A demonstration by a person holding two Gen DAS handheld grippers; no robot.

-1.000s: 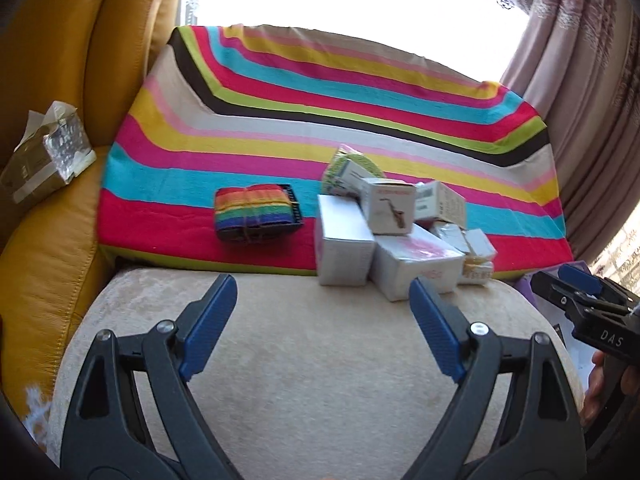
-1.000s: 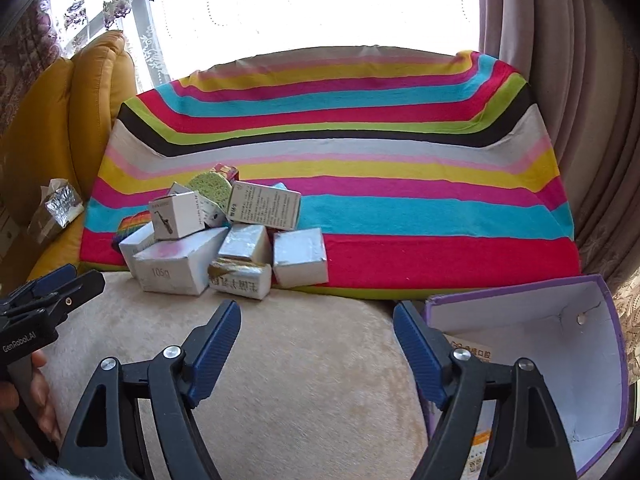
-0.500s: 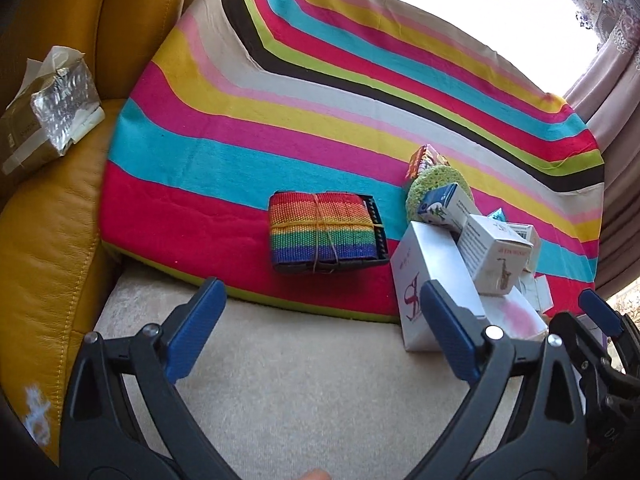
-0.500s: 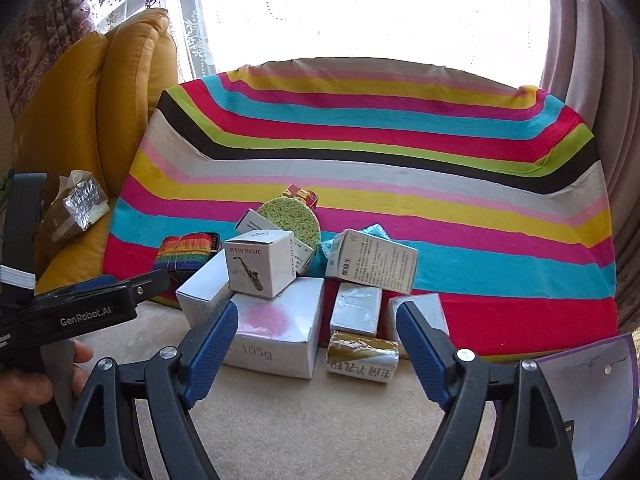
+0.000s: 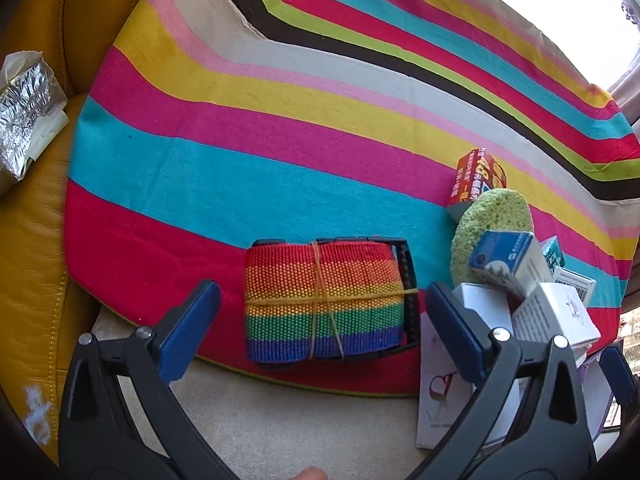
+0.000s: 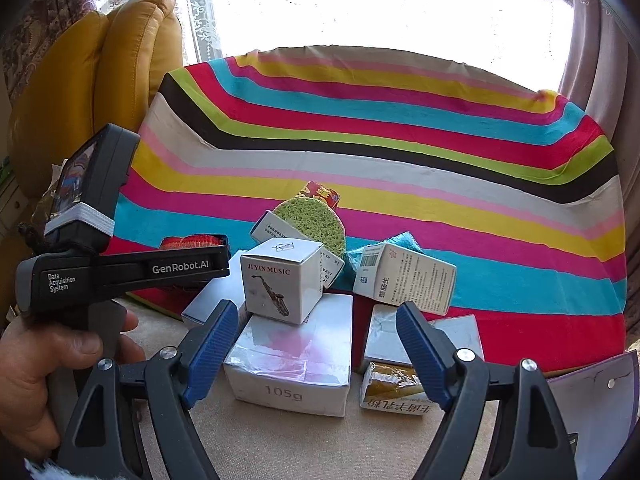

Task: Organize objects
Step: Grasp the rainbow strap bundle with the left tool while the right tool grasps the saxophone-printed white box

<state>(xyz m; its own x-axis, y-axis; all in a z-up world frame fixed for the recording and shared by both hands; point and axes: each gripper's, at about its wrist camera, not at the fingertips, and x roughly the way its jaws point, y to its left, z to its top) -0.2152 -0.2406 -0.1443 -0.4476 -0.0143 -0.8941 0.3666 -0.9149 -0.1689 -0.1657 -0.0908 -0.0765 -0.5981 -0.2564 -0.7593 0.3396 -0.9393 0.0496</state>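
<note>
In the left wrist view the folded strap (image 5: 324,300) lies in the lower middle of the frame, on the near edge of the blanket (image 5: 280,132). To its right stands the heap of boxes (image 5: 532,300), with the sponge (image 5: 486,228) leaning behind them. A foil packet (image 5: 24,116) rests at the far left edge, on the sofa (image 5: 32,264).
</note>
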